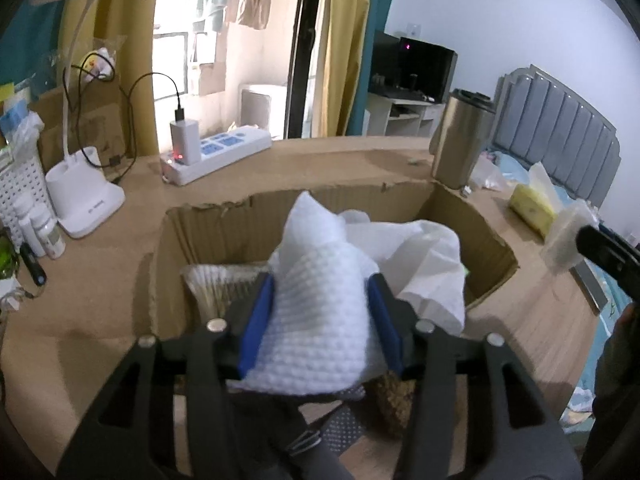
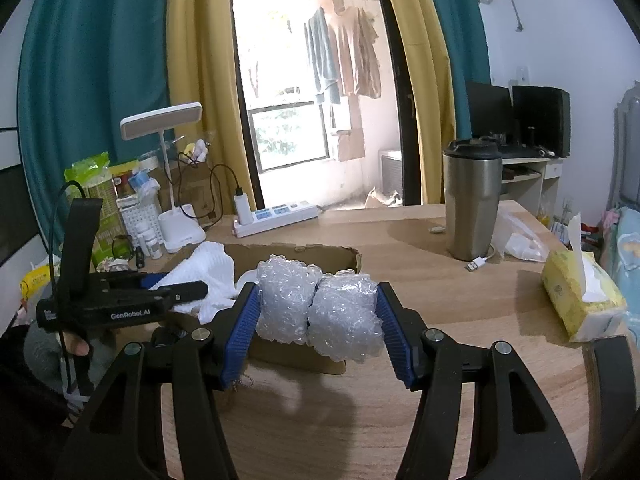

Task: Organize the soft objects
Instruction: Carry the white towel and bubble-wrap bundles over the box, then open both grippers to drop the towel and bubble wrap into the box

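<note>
My left gripper (image 1: 322,280) is shut on a white waffle-weave cloth (image 1: 316,320), its blue pads against both sides of the bunched fabric. It hangs over an open cardboard box (image 1: 224,220) on the wooden table. Inside the box lie crumpled white paper (image 1: 420,256) and a pale bristly bundle (image 1: 216,284). The right gripper (image 2: 318,292) is shut on a roll of clear bubble wrap (image 2: 320,308), held just in front of the same box (image 2: 300,254). In the right wrist view the left gripper (image 2: 192,290) reaches in from the left with the cloth (image 2: 208,268).
A steel tumbler (image 2: 472,204) stands right of the box, with a USB plug (image 2: 476,264) and a plastic bag (image 2: 516,236) beside it. A yellow tissue pack (image 2: 580,296) sits at the right edge. A power strip (image 2: 276,216), a white desk lamp (image 2: 176,232) and small bottles crowd the back left.
</note>
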Available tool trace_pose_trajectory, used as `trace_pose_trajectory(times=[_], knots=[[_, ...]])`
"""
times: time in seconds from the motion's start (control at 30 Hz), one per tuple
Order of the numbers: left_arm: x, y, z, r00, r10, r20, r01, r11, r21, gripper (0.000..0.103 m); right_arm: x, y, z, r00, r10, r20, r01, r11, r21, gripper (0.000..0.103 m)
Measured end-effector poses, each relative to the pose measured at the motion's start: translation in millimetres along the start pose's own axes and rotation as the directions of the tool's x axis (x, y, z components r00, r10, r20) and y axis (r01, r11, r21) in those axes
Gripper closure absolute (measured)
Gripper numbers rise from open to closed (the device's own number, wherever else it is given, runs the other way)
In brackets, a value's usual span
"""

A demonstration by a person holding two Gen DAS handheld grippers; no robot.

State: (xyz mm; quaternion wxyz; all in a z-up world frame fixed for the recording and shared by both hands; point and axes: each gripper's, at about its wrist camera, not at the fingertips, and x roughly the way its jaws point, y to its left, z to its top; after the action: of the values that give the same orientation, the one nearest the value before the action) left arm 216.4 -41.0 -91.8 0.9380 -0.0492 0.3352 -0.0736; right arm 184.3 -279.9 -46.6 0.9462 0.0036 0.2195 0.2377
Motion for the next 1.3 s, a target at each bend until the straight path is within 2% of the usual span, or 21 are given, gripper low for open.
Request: trace_pose_trajectory(times=[0.07, 0.17, 0.2, 0.47, 0.7, 0.97, 1.1, 1.3], knots=[[0, 1, -1, 1.000, 0.003, 0.003, -0.003, 1.000, -0.011, 0.048, 2, 3, 2, 1.000, 0.003, -0.006, -0.003, 1.000, -0.008, 0.041], [-4, 6, -2, 1.000, -0.018, 0.011, 0.019, 0.999, -0.036, 0.026, 6, 9, 6, 1.000, 0.010, -0.007, -0.011, 1.000, -0.020, 0.041], [-6, 7, -2, 0.999, -0.030, 0.018, 0.031, 0.999, -0.042, 0.025, 7, 11, 7, 1.000, 0.014, -0.006, -0.014, 1.000, -0.023, 0.041], [-37, 25, -3, 0.995, -0.066, 0.078, 0.070, 0.996, -0.054, 0.023, 30, 39, 16, 0.997, 0.067, -0.024, -0.068, 0.997, -0.048, 0.041], [-66, 49, -6, 0.986, -0.059, 0.159, 0.075, 0.992, -0.101, 0.023, 60, 65, 23, 0.995, 0.078, -0.064, -0.083, 0.993, -0.088, 0.041], [-71, 67, -18, 0.987, -0.051, 0.154, 0.071, 0.989, -0.130, 0.022, 104, 76, 11, 0.985, 0.033, -0.169, -0.048, 0.996, -0.081, 0.041], [-70, 71, -22, 0.987, -0.056, 0.152, 0.077, 0.987, -0.140, 0.022, 121, 78, 0, 0.974, -0.003, -0.229, -0.020, 0.995, -0.097, 0.041], [-69, 69, -25, 0.988, -0.063, 0.142, 0.082, 0.988, -0.132, 0.022, 126, 77, -6, 0.968, -0.023, -0.251, -0.003, 0.994, -0.105, 0.040]])
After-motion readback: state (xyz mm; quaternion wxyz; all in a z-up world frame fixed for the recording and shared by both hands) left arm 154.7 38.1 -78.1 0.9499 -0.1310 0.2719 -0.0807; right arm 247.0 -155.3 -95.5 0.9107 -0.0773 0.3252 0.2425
